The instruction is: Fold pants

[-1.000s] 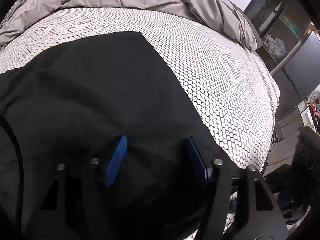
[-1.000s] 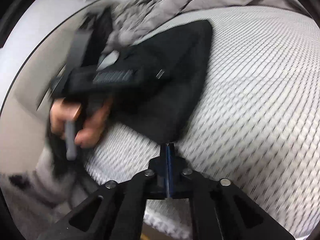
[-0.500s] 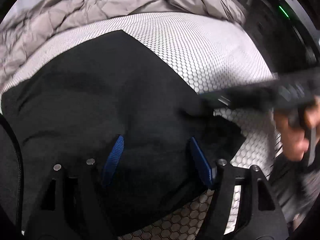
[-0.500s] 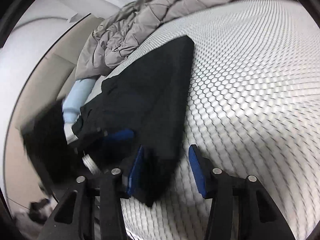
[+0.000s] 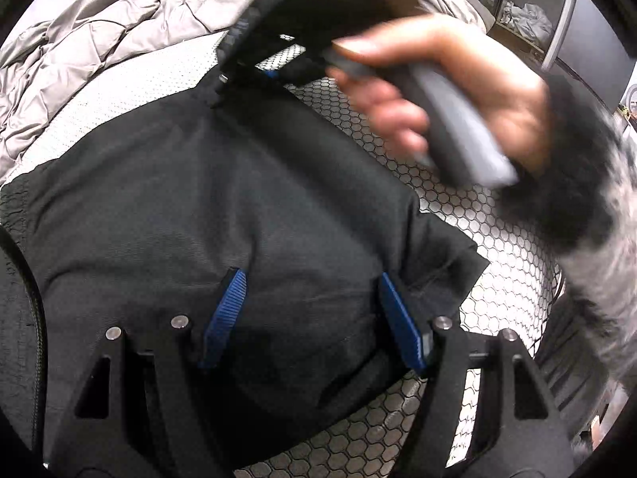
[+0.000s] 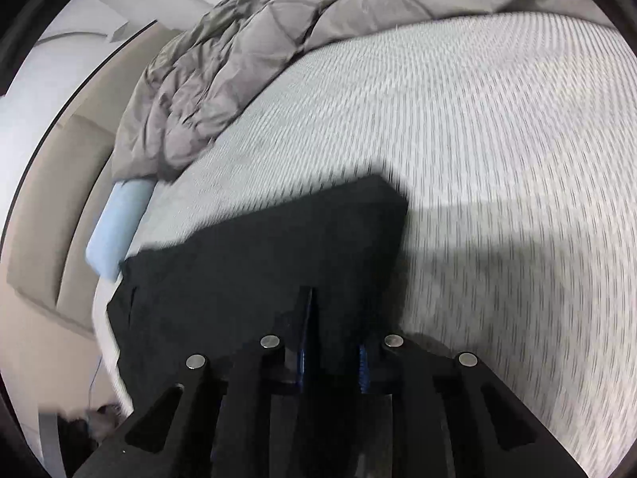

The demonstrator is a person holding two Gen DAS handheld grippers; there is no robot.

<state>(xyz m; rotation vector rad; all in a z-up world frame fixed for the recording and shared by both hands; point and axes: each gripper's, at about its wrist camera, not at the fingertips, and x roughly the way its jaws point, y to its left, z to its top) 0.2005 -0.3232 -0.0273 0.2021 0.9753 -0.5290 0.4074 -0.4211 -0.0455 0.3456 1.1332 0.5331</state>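
Black pants (image 5: pixel 223 199) lie flat on the white honeycomb sheet (image 5: pixel 489 219). My left gripper (image 5: pixel 309 279) stands open just above their near part, its blue pads (image 5: pixel 229 310) wide apart and gripping nothing. In the left wrist view a hand (image 5: pixel 450 91) holds my right gripper (image 5: pixel 239 75) at the pants' far corner. In the blurred right wrist view the right gripper (image 6: pixel 334 318) has a narrow gap filled with black cloth of the pants (image 6: pixel 258 259). Its jaws are closing on that cloth.
A rumpled grey duvet (image 6: pixel 254 59) is heaped along the far side of the bed. A light blue pillow (image 6: pixel 119 227) lies against a beige headboard (image 6: pixel 51 207). Dark shelving (image 5: pixel 529 4) stands beyond the bed's right side.
The right gripper has swept from the pants' near edge to their far corner, and its jaws have narrowed around cloth. The hand now crosses the top of the left view. The left gripper stays put.
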